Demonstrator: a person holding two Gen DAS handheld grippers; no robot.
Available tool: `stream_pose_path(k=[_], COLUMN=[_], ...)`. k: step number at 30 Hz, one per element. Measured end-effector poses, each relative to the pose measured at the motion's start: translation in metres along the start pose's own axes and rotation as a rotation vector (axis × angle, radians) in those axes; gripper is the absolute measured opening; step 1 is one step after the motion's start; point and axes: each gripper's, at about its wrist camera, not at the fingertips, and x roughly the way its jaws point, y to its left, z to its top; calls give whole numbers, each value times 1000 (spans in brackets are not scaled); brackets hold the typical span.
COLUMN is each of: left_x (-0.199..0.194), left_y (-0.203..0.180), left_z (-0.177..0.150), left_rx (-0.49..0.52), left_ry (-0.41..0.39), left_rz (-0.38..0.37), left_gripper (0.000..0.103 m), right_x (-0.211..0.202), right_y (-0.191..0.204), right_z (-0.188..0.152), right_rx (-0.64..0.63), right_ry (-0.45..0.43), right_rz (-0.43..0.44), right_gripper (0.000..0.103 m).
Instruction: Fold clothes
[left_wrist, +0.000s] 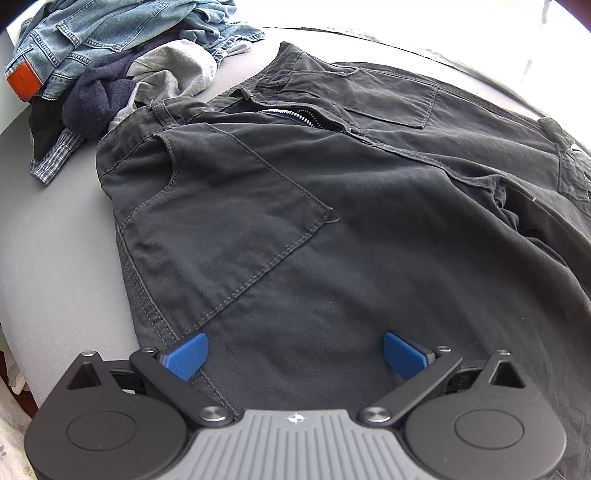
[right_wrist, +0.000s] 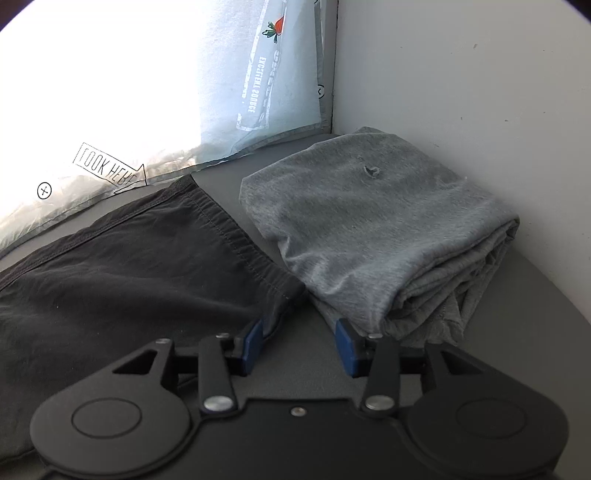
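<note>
Dark grey-black trousers (left_wrist: 314, 206) lie spread on the grey table (left_wrist: 55, 258), waistband and open zipper at the far end. My left gripper (left_wrist: 293, 354) is open, its blue pads wide apart low over the trouser cloth, holding nothing. In the right wrist view a hemmed trouser leg end (right_wrist: 129, 277) lies at the left. My right gripper (right_wrist: 299, 343) is open and empty over the table, its left pad at the hem corner. A folded grey garment (right_wrist: 369, 229) lies just ahead to the right.
A pile of unfolded clothes (left_wrist: 110, 62) sits at the far left: blue denim, a navy piece, a light grey piece, a checked piece. A white wall (right_wrist: 480, 92) and a printed plastic sheet (right_wrist: 258, 92) close off the far side behind the folded garment.
</note>
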Motion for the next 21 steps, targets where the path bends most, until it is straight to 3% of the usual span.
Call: stream_pose_path(k=[2,4,7,10,15,21], left_x=[0,-2,-11,-26,-39,-41], left_y=[1,1,1,3,12,30], left_z=[-2,-3,-10,-23,-55,-78], left_rx=[-4,0,26,61,149,161], left_ry=[-9,-18,-30,-45,-27,23], left_rz=[-7,-16,-55,-111,-153,-212], left_gripper=[102,101,101,101,101,101], right_x=[-24,-48,-85,-117,-156,-188], right_y=[-12,-22,-40,-62,-85,-103], right_z=[-12,-27,-59,-94,-139,-184], right_rx=[33,62,74,128,197,342], right_ry=[13,38,55,80,72,79], right_rz=[15,17,35,106,184,265], right_gripper=[70,84,89,99,103,103])
